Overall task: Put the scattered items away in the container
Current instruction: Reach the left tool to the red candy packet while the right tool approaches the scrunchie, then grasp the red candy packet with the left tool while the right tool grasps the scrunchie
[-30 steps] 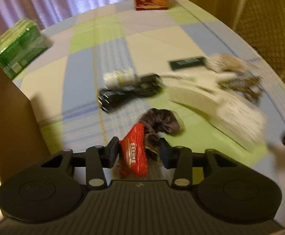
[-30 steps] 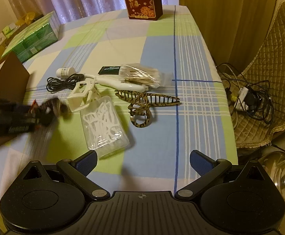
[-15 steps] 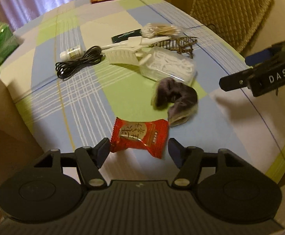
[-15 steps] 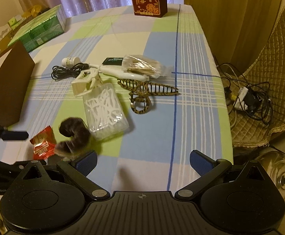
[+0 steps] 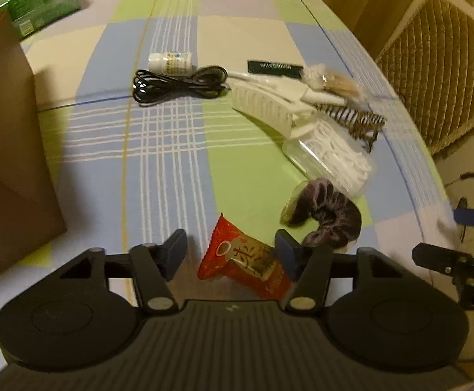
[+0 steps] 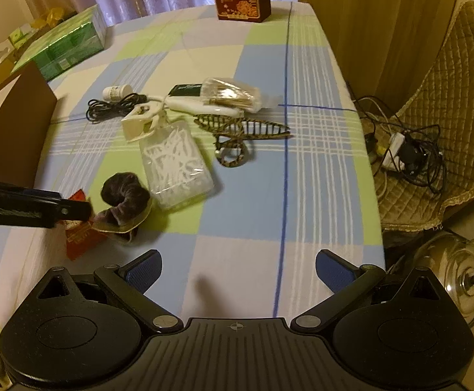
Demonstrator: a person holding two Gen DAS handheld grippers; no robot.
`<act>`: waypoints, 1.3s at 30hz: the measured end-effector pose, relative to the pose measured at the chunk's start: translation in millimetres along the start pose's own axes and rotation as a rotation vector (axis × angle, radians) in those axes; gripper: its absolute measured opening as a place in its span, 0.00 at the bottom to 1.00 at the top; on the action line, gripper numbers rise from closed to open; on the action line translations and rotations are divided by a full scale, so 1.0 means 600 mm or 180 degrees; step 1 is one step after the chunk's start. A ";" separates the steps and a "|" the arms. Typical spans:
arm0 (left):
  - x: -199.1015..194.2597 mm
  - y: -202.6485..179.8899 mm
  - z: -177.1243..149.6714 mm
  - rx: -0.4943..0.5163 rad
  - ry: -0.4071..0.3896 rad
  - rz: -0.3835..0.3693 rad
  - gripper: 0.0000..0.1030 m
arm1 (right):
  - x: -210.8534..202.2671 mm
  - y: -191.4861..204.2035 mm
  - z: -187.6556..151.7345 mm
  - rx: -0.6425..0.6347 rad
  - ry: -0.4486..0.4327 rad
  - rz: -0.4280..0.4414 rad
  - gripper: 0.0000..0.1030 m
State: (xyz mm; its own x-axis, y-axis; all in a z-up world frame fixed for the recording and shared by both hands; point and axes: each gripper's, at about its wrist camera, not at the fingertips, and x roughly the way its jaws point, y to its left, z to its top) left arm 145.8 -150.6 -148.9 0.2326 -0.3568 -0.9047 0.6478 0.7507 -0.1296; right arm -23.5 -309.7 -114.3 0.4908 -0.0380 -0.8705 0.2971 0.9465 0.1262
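Left gripper [image 5: 230, 251] hangs low, fingers spread around the red snack packet [image 5: 244, 262]. Right gripper [image 6: 237, 268] hovers wide open. Checked tabletop [image 6: 302, 169], curtains at 12 o'clock.

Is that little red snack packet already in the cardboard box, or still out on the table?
Still out. The red snack packet lies on the tablecloth between the left gripper's open fingers; the cardboard box stands apart.

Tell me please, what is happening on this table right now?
A person is tidying small items into a cardboard box with a tool in each hand. The left tool is open around a red snack packet lying on the tablecloth, not gripping it. The right tool is open and empty. A dark scrunchie lies beside the packet.
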 end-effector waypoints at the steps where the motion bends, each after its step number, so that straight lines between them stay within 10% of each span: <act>1: 0.000 -0.002 -0.004 0.0031 0.0023 -0.0002 0.42 | -0.001 0.002 0.000 -0.0012 -0.0003 0.0007 1.00; 11: -0.044 0.034 -0.077 0.0427 0.0016 0.0298 0.51 | 0.003 0.011 -0.002 -0.0049 -0.0002 0.0078 1.00; 18: -0.074 0.051 -0.094 0.0011 0.0003 0.0382 0.62 | 0.008 0.030 0.002 -0.0175 -0.0009 0.0169 1.00; 22: -0.056 0.035 -0.093 0.0060 0.0008 0.0380 0.51 | 0.010 0.042 0.006 -0.0267 -0.0024 0.0201 1.00; 25: -0.042 0.030 -0.102 0.0204 0.0079 0.0433 0.25 | 0.010 0.051 0.010 -0.0335 -0.0056 0.0239 1.00; 39: -0.058 0.101 -0.090 -0.0112 -0.0132 0.0794 0.21 | 0.032 0.108 0.029 -0.0748 -0.0276 0.0606 1.00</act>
State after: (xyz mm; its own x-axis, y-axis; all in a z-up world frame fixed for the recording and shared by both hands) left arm 137.8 -62.5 -147.5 0.4121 -0.1800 -0.8932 0.5412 0.8370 0.0810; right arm 19.1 -254.6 -114.4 0.5905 0.1295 -0.7965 0.0005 0.9870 0.1608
